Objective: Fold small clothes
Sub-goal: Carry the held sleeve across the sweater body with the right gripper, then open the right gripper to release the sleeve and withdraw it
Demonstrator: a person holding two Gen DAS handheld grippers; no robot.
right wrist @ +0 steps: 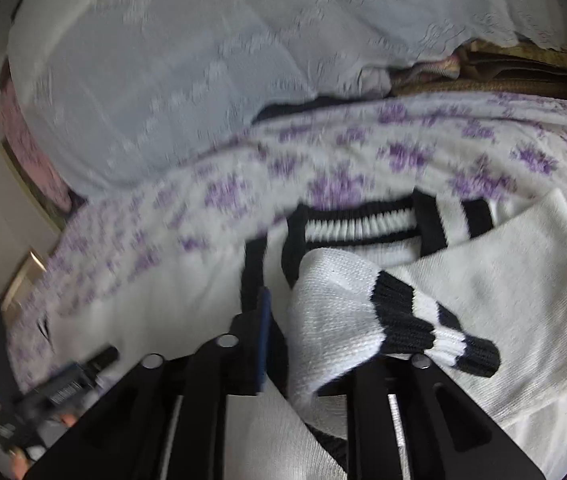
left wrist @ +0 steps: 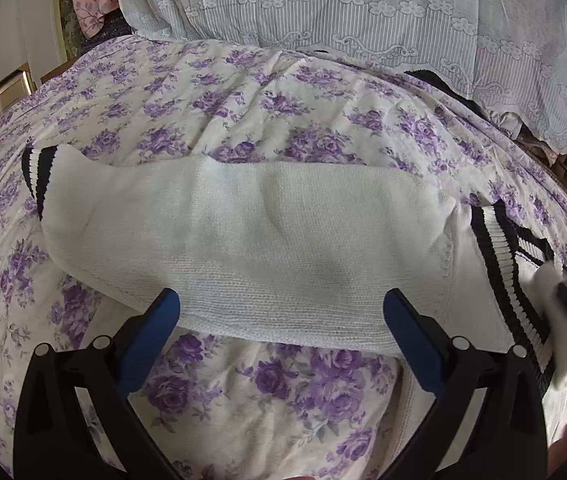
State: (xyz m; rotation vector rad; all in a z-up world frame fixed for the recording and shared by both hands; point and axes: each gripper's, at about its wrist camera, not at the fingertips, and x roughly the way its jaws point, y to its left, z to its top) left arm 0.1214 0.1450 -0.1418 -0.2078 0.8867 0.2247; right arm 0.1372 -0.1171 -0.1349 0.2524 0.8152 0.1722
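White knit sweater [left wrist: 283,240] with black-and-white ribbed trim lies across a purple-flowered bedsheet [left wrist: 211,92], and what the left wrist view shows of it is a long sleeve stretched flat and sideways, its striped cuff [left wrist: 33,176] out at the far left end. That sleeve is spread out so that it can be turned back over the body, I judge, since a flat, straight sleeve gives a clean crease. The left gripper [left wrist: 281,312] hovers at the near edge of the sleeve with its blue-padded fingers [left wrist: 151,344] wide apart and nothing between them, one to each side of the knit, placed as if to close on that edge or simply waiting. The right gripper [right wrist: 307,320] is drawn together on the other sleeve [right wrist: 335,312], pinching it just behind its striped cuff [right wrist: 435,332], which droops over the far finger; gripping near the cuff lets the whole sleeve be carried in one piece. It is held above the striped neckband [right wrist: 363,224], so I take the step in hand to be laying this sleeve inward across the chest. The right view is blurred, so finer contact cannot be told. A pale lace cover [left wrist: 323,12] is heaped behind the sheet.
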